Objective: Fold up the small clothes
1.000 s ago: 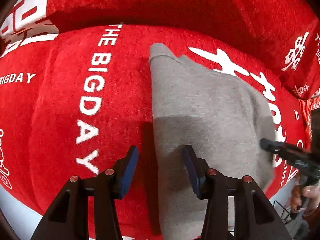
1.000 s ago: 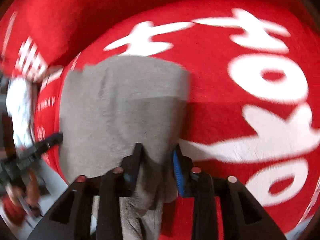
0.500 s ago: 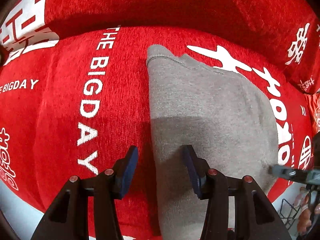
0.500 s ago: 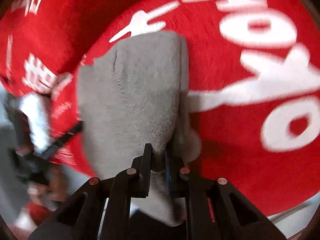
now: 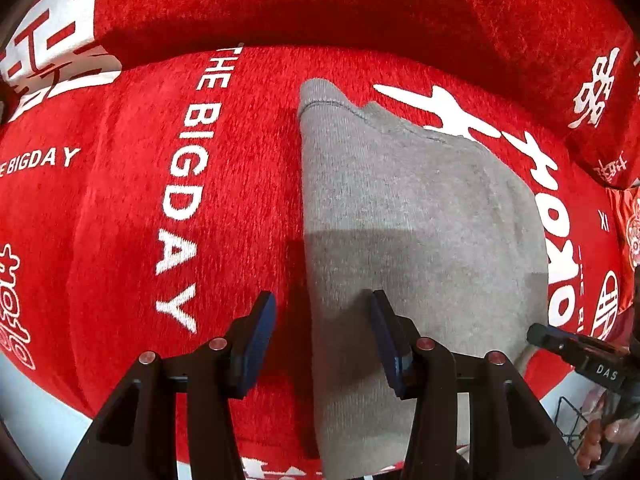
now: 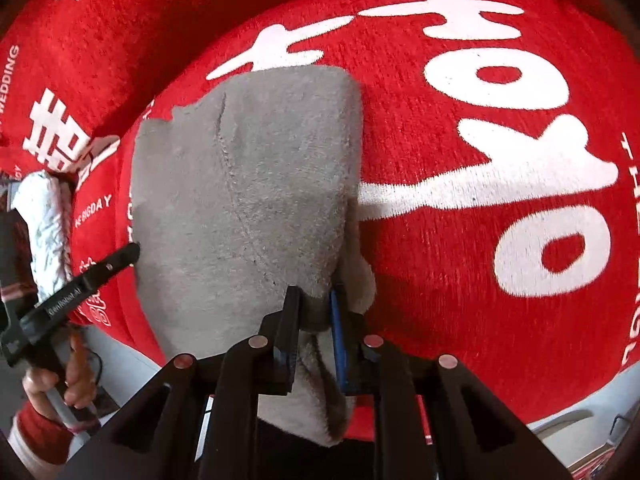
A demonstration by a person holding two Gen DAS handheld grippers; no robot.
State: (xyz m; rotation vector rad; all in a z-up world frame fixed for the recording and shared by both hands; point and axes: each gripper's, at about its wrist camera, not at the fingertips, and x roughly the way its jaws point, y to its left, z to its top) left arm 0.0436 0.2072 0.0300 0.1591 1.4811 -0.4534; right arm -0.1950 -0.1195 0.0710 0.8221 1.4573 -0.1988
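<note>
A small grey garment [image 5: 420, 208] lies folded on a red blanket [image 5: 120, 200] with white lettering. My left gripper [image 5: 322, 304] hovers open over the garment's near left edge. One pad is over the red blanket, the other over the grey cloth. In the right wrist view my right gripper [image 6: 314, 304] pinches a bunched fold of the garment [image 6: 248, 168] at its near right edge. The cloth sits between the pads while the jaws are opening slightly. The right gripper's tip [image 5: 560, 344] shows at the garment's right side in the left wrist view.
The blanket [image 6: 480, 160] drapes a cushioned seat with a raised back [image 5: 320, 8]. A white rolled cloth [image 6: 44, 216] lies at the far left. A hand [image 6: 76, 376] holds the left gripper's handle. A wire basket [image 5: 572, 420] stands below the seat's edge at right.
The right gripper's jaws narrowed from apart to pinched on the garment's right edge and pulled it up a little. The left gripper has stayed put, still open.
</note>
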